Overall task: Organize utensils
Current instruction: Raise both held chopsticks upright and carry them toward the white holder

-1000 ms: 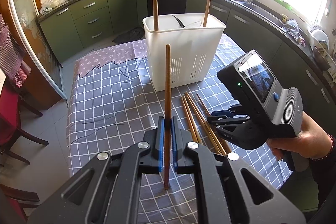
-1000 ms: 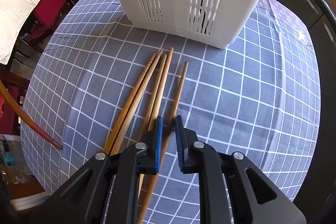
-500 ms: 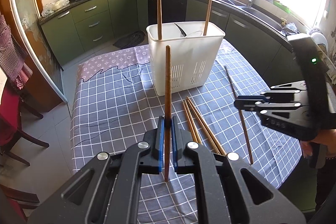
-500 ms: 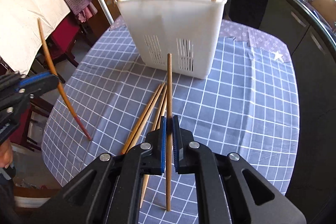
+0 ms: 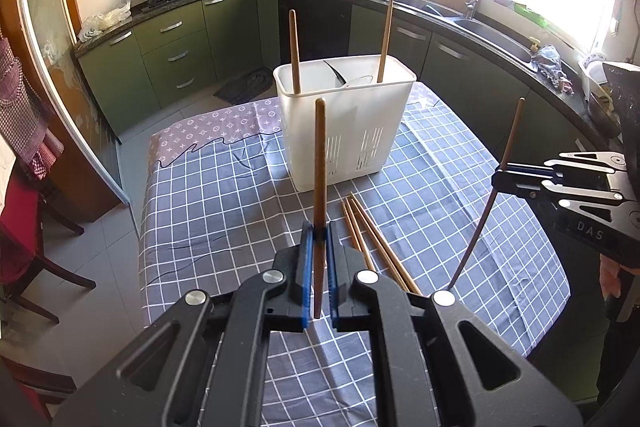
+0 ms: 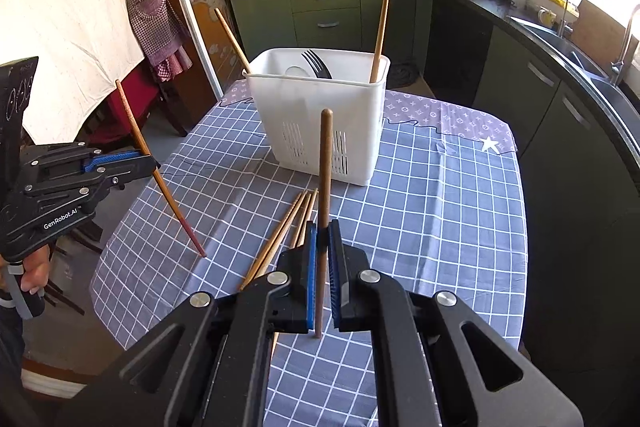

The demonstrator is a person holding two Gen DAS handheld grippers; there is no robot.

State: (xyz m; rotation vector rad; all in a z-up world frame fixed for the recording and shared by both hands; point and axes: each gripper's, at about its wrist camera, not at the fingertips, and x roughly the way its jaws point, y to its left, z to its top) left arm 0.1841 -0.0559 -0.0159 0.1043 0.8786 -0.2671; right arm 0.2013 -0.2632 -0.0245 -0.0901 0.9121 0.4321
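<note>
Chopsticks [image 5: 319, 163], brown wood, slim, upright.

Left gripper [image 5: 317, 239] clamps an upright chopstick [image 5: 319, 163] before the basket [image 5: 344, 147]

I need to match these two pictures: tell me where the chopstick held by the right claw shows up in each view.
Left wrist view: the chopstick stands tilted at the right edge, pinched in the right claw.
Right wrist view: the same chopstick rises upright at centre, in front of the camera.
Shared landmark: the white utensil basket on the checked tablecloth.
</note>
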